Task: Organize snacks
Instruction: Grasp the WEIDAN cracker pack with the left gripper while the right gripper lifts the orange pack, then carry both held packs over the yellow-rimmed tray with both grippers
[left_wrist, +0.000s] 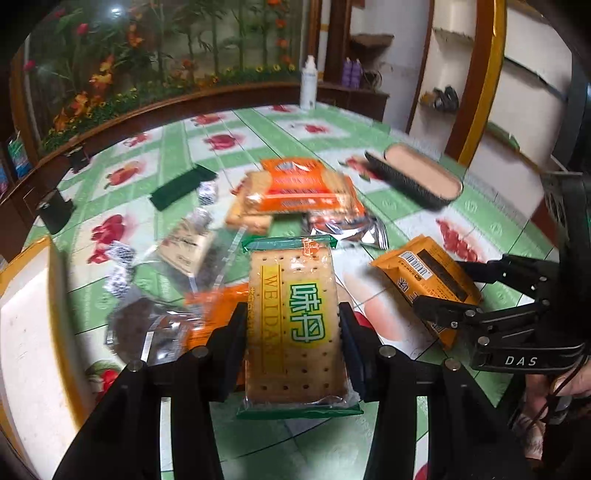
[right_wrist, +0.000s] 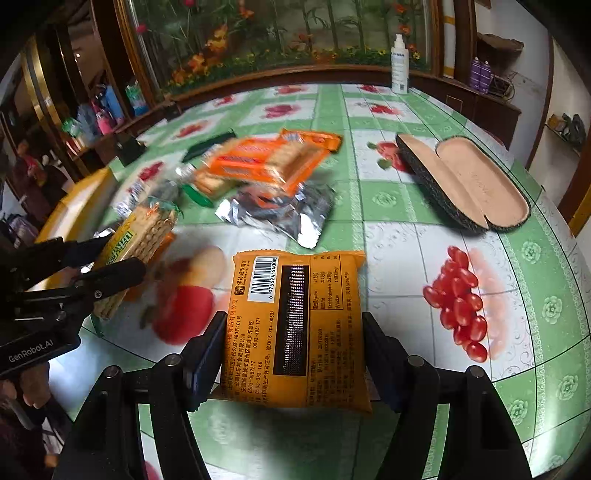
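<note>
My left gripper (left_wrist: 291, 332) is shut on a green-edged cracker pack (left_wrist: 295, 317) and holds it above the table; it also shows in the right wrist view (right_wrist: 136, 243). My right gripper (right_wrist: 295, 343) is shut on an orange snack packet (right_wrist: 295, 332), barcode side up, which also shows in the left wrist view (left_wrist: 428, 280). A pile of snacks lies beyond: orange cracker packs (left_wrist: 299, 188) (right_wrist: 266, 158), a silver foil packet (right_wrist: 280, 214), a clear-wrapped brown cake (left_wrist: 147, 328) and small wrapped candies (left_wrist: 120, 258).
An open glasses case (right_wrist: 465, 181) lies at the right on the green flowered tablecloth (right_wrist: 406, 229). A white box with a yellow rim (left_wrist: 33, 332) stands at the left. A white spray bottle (right_wrist: 399, 62) stands at the table's far edge. A dark green cloth (left_wrist: 181, 186) lies behind the pile.
</note>
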